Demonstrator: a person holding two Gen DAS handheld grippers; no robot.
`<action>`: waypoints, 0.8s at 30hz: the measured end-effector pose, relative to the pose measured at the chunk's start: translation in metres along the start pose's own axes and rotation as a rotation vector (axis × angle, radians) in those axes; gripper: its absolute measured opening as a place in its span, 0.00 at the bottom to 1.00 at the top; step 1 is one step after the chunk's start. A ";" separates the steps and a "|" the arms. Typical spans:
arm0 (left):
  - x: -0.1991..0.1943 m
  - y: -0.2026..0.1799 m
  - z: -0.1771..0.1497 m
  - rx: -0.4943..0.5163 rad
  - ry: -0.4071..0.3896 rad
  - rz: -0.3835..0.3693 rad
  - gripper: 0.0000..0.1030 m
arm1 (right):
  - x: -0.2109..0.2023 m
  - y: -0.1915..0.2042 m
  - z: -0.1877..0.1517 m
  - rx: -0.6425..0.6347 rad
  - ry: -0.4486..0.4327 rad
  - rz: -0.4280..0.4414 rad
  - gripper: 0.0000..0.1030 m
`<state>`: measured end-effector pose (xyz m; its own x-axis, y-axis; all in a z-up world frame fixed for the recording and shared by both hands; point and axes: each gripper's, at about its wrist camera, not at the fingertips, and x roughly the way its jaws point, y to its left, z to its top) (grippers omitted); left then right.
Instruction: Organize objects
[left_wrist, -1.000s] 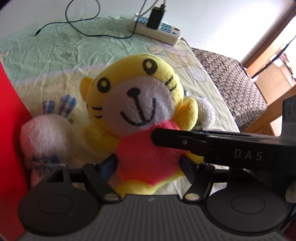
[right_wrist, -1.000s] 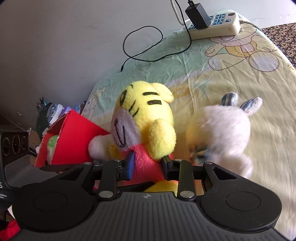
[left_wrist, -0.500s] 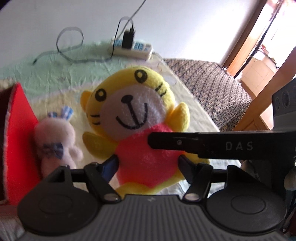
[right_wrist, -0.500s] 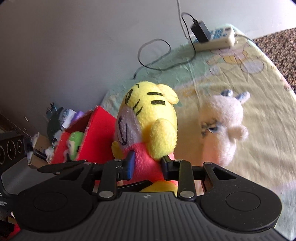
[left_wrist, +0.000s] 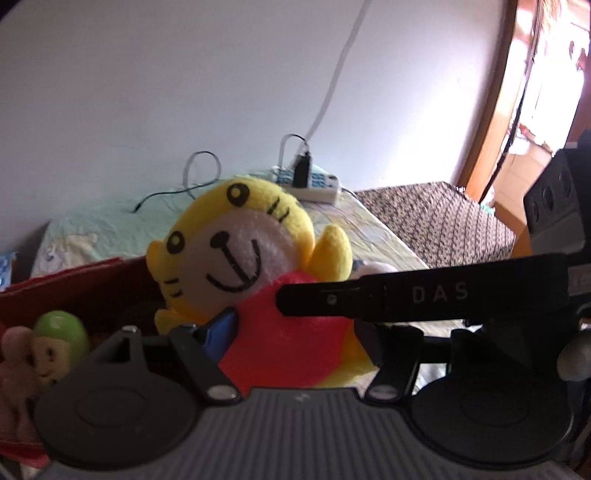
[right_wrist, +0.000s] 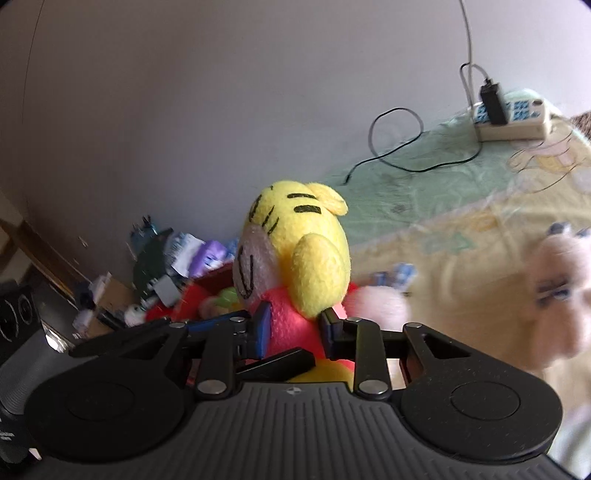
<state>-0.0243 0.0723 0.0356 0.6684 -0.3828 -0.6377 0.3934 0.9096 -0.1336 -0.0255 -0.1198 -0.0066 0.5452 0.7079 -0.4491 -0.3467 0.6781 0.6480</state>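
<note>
Over the bed (right_wrist: 461, 206), against the bare wall, your left gripper (left_wrist: 295, 338) and right gripper (right_wrist: 295, 325) both clamp the yellow tiger plush (left_wrist: 255, 266) by its red belly, their jaws having just closed further into it. You share the soft body so it rides upright in the air, beside the red box (left_wrist: 74, 284) that it probably belongs in.

tiger plush (left_wrist: 236, 254): yellow, black stripes, red belly | box (left_wrist: 74, 284): red | bedsheet (right_wrist: 424, 184): pale green-yellow, cartoon print | rabbit plush (right_wrist: 561, 291): pinkish-white
</note>
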 end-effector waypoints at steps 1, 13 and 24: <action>-0.005 0.009 0.000 -0.004 -0.010 -0.004 0.65 | 0.004 0.006 -0.001 0.010 -0.007 0.009 0.29; -0.008 0.119 -0.011 -0.094 0.010 -0.045 0.65 | 0.075 0.063 -0.019 0.044 -0.051 -0.126 0.26; 0.018 0.175 -0.023 -0.112 0.087 -0.049 0.74 | 0.122 0.080 -0.041 -0.005 -0.089 -0.318 0.21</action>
<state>0.0418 0.2288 -0.0169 0.5908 -0.4161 -0.6913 0.3480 0.9044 -0.2470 -0.0185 0.0289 -0.0343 0.6914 0.4405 -0.5726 -0.1519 0.8635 0.4809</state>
